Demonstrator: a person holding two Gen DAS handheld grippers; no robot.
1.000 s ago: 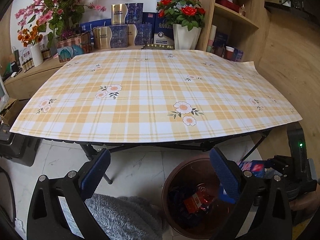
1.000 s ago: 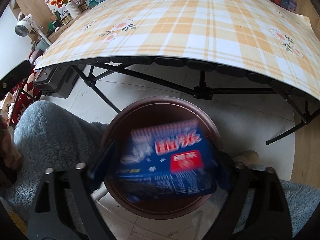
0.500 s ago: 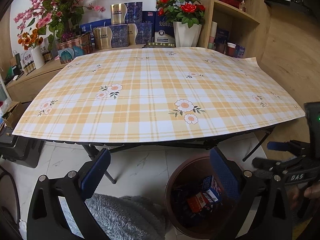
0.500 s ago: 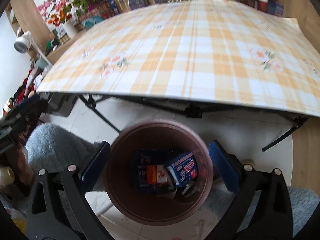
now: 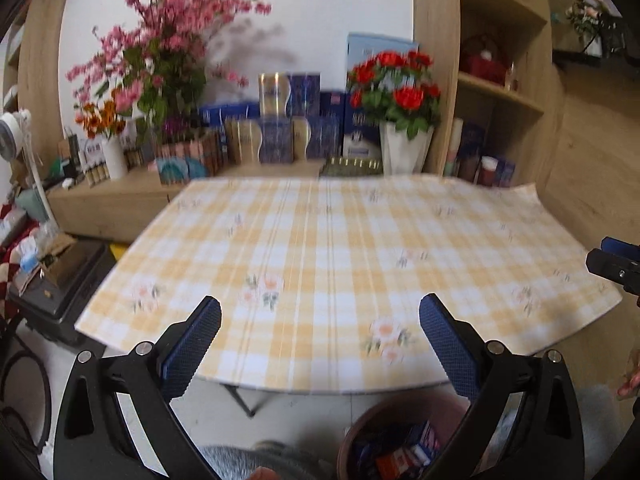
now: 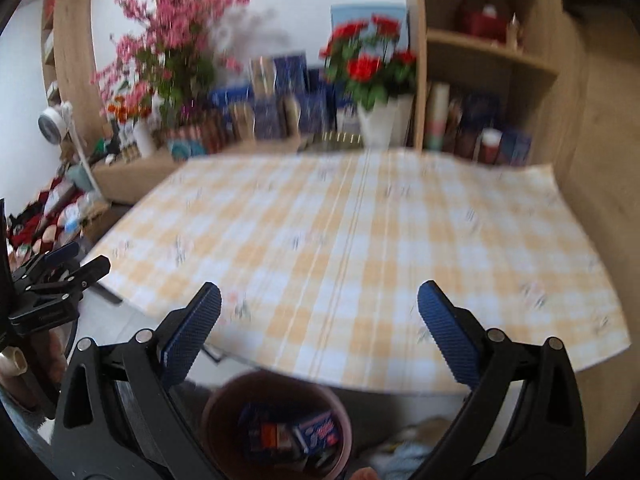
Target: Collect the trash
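left wrist view: the left gripper (image 5: 320, 312) shows two blue ribbed fingers (image 5: 192, 344), spread wide, and there is nothing between them. behind them stands one table with a yellow checked tablecloth (image 5: 340, 256); its top carries no object. at 5 o'clock, on the floor under the near table edge, is one brown trash bin (image 5: 360, 440). it is cut by the bottom border and partly covered by the right finger, so only a part of the rim shows. inside it lies the trash (image 5: 404, 456): blue and red packets, too blurred to count. at 3 o'clock the tip of the right gripper (image 5: 612, 264) comes in, cut by the border. at 12 o'clock are two big flower arrangements: pink blossoms (image 5: 168, 40) and red roses (image 5: 396, 88) in a white pot. the boxes between them are blurred.

right wrist view: the right gripper (image 6: 320, 308) also has two blue fingers (image 6: 448, 344), wide apart, holding nothing. the whole frame is smeared. at 6 o'clock the same bin (image 6: 216, 412) shows nearly its full round mouth, with the packets (image 6: 292, 436) in the bottom; i count about three or four, not sure. at 9 o'clock the left gripper (image 6: 60, 276) is seen from the side; its fingers stand a little apart here. a grey fluffy cloth (image 6: 404, 456) at 5 o'clock is hard to make out.
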